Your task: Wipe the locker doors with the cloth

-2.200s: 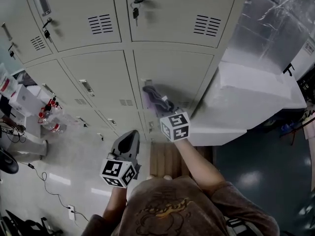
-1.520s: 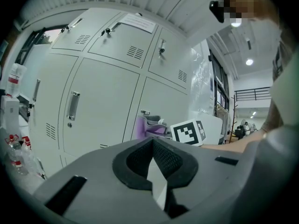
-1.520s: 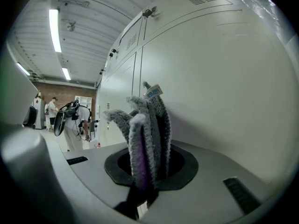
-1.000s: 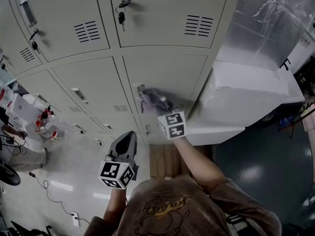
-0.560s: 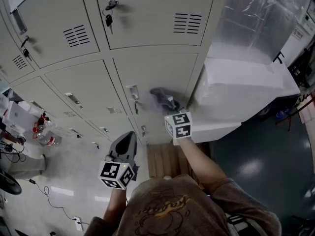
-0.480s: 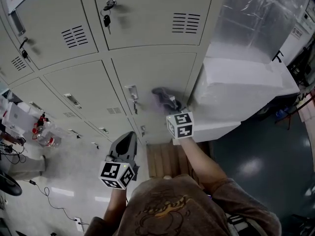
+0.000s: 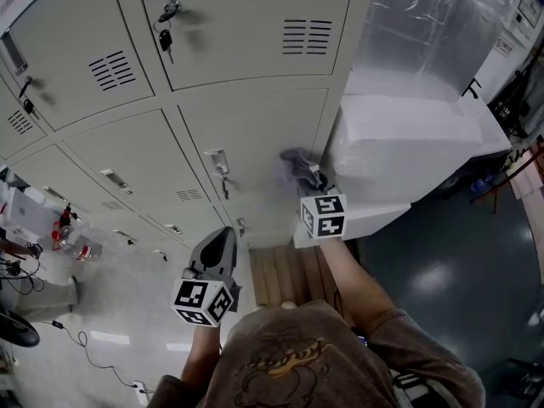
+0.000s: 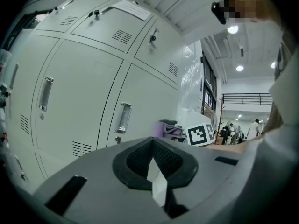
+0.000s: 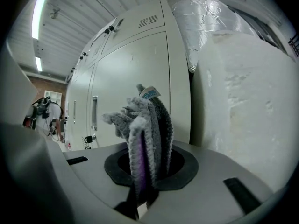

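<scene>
Right gripper (image 7: pixel 313 179) grips the cloth (image 7: pixel 296 160) against the locker door (image 7: pixel 255 134) at one o'clock for wiping; left gripper (image 7: pixel 219 243), clenched empty, waits at seven.

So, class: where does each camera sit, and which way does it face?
Head view: on the head, facing steeply down at locker doors; shows shirt, forearms, left claw, right claw.
Left gripper view: on left claw, along its shut tips toward doors; right forearm at right.
Right gripper view: on right claw, facing doors past the clamped cloth.
Shared: all three show the cloth.
</scene>
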`<state>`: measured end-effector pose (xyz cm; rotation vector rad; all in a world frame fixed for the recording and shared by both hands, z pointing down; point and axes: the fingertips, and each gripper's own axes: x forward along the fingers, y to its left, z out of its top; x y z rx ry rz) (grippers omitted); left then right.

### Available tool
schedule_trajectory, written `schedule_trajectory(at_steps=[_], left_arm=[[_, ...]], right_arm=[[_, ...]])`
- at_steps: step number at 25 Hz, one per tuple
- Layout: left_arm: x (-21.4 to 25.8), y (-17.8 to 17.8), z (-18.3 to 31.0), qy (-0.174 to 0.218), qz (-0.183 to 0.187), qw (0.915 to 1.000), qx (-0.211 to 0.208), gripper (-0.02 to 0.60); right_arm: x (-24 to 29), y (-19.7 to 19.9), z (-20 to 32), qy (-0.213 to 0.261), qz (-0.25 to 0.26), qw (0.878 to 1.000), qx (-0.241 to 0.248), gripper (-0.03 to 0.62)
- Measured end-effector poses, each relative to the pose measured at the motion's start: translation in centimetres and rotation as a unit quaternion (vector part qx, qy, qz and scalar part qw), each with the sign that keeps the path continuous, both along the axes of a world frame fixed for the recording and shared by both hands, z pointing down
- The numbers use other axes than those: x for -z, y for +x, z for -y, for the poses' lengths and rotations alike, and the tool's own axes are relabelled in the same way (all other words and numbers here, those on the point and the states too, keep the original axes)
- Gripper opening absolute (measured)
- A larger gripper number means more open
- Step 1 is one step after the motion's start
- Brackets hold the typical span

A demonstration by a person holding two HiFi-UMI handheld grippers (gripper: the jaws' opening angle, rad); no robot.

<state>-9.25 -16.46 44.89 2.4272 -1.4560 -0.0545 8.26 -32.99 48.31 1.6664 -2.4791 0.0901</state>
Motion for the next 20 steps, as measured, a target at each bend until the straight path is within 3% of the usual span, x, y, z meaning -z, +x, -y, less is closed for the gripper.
schedule_trajectory(at_steps=[11, 20], left_arm=[[-0.3, 0.3, 0.2, -0.005, -0.003, 1.0000, -0.005, 0.000], [-0.6, 0.0, -0.1, -0.010, -0.005, 0.9999, -0.001, 0.000]], right_arm=[[-0.5, 3.2, 0.0, -0.015, 0.009, 0.998, -0.058, 0.054], [-1.1, 3.4, -1.8, -0.018, 0.035, 0.998, -0.048, 0.052]])
